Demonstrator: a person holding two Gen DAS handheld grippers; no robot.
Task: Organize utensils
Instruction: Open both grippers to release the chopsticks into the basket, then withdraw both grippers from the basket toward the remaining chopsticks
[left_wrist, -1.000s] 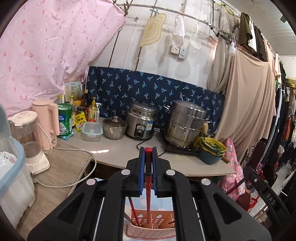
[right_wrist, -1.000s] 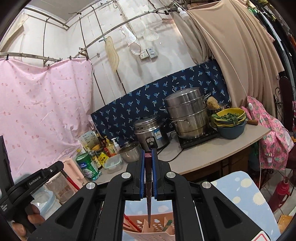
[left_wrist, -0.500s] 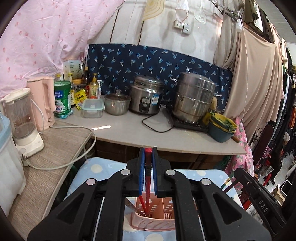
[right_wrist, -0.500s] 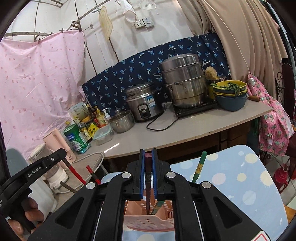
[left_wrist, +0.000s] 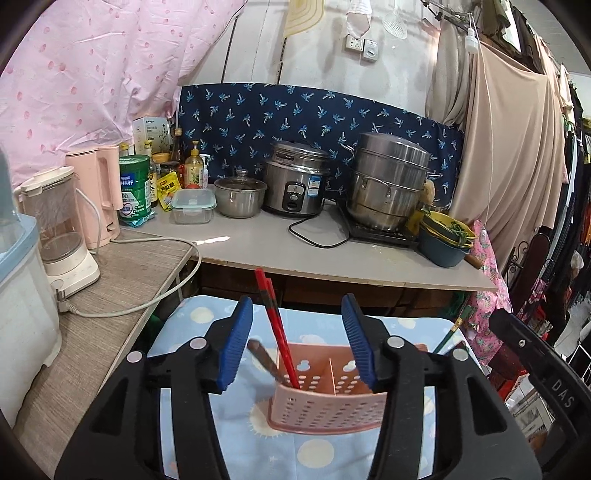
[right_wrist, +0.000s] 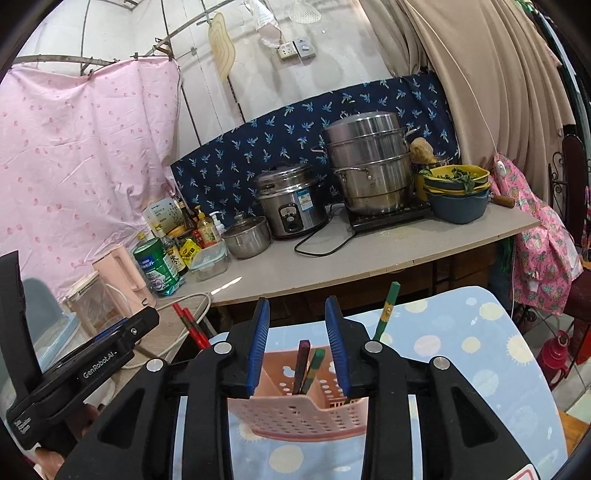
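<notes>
The left gripper (left_wrist: 297, 341) had its two blue fingers (left_wrist: 236, 345) wide apart, and they held nothing. Between them stood two red chopsticks (left_wrist: 275, 321). The chopsticks leaned to the left, with their bottom ends down in the left part of a pink basket (left_wrist: 325, 410). The fingers did not touch them. A dark brown stick (left_wrist: 264, 360) leaned in the same part, just beside the red ones.

The right gripper (right_wrist: 298, 349) was open too, and it held nothing. Between its blue fingers (right_wrist: 258, 347) stood a purple chopstick (right_wrist: 301, 363) and a green chopstick (right_wrist: 313, 367), close together. Their bottom ends were down in the pink basket (right_wrist: 295, 415). One more green chopstick (right_wrist: 386, 312) stuck up just past the right finger. I could not tell which part of the basket it sat in.

The basket had little holes in its sides and a wall down the middle. It sat on a blue cloth (right_wrist: 480, 354) with yellow suns and white dots.

Behind the cloth was a long grey counter (left_wrist: 295, 251). On it stood a rice cooker (left_wrist: 297, 184), a big steel steamer pot (left_wrist: 388, 182), a small pot with a glass lid (left_wrist: 240, 194), and a blue bowl (left_wrist: 441, 251) with yellow bowls of greens stacked in it. Bottles and a green can (left_wrist: 135, 188) stood at the left end. A pink kettle (left_wrist: 101, 199) and a blender (left_wrist: 62, 229) sat on a lower table to the left.
</notes>
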